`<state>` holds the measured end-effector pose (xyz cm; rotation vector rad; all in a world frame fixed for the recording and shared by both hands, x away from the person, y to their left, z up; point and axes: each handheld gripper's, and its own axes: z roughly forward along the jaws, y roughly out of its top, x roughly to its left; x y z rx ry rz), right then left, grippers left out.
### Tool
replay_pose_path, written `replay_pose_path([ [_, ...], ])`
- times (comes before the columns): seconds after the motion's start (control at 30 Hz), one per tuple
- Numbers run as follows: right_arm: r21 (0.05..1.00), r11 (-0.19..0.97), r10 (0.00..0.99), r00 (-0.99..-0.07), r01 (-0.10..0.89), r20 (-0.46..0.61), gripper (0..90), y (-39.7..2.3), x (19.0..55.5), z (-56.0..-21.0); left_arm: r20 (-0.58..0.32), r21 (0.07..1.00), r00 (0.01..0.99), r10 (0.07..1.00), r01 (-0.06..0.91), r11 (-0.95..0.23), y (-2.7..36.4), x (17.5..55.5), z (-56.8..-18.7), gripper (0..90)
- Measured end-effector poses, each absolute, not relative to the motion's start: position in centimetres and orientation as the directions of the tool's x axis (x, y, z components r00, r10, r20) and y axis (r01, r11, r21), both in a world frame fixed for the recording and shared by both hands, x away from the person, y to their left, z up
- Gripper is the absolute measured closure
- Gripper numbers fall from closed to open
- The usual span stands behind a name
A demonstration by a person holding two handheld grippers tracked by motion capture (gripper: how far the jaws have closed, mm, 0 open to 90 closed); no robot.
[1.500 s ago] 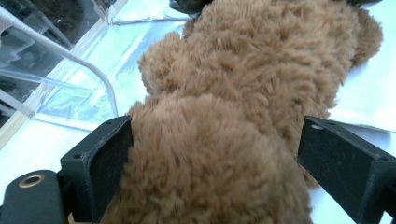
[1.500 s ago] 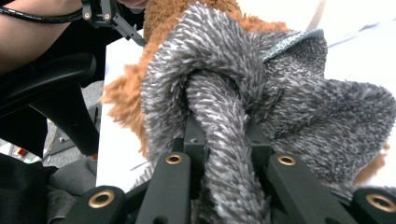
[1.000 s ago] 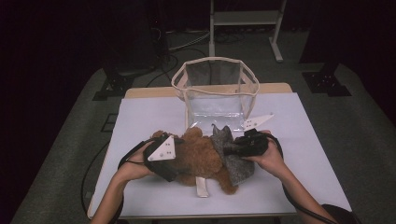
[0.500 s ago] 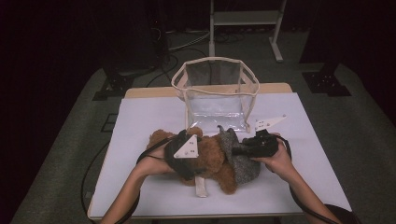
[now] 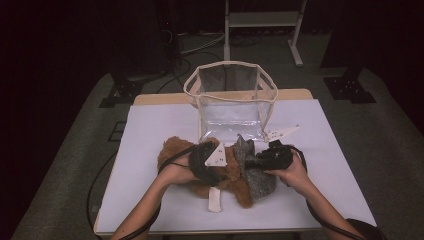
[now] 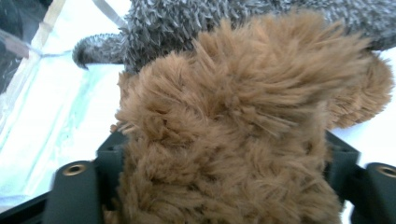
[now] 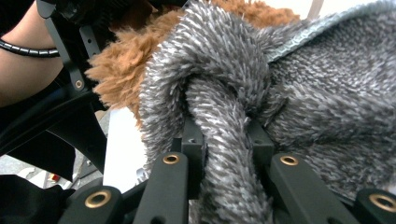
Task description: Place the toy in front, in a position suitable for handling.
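White tabletop bears shaggy brown fur joined to nubbly grey knit.

Shaggy brown plush, grey knit (perhaps wool)

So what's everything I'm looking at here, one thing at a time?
Fluffy brown-and-grey plush garment: one, table centre, between both grippers.
Clear plastic bag with cream trim: one, upright, open, behind the garment.
White-covered table: one, on grey floor.
White metal frame: one, far back.
Left gripper: black; its jaws have just been closing, pressing brown fur.
Right gripper: black, shut on a grey fold.
Hands: left hand, right hand.
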<state>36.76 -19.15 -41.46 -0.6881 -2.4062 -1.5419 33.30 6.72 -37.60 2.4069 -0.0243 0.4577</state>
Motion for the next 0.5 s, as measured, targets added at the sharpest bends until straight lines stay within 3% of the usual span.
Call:
replay_pose_path([
  [0.23,0.843,0.308,0.265,-0.891,0.441,0.370,74.4,-20.3,35.7,-38.9,0.221,0.726,0.970,0.104,-0.092,-0.682,6.4,33.1,-35.3,32.4],
  [0.37,0.856,0.317,0.278,-0.903,0.408,0.327,74.1,-21.5,34.6,-37.8,0.208,0.727,0.975,0.075,-0.103,-0.679,5.4,33.1,-35.2,31.5],
  [0.5,0.853,0.281,0.307,-0.883,0.439,0.354,74.1,-22.5,34.3,-39.0,0.203,0.708,0.975,0.088,-0.084,-0.702,4.4,33.6,-35.9,18.7],
])
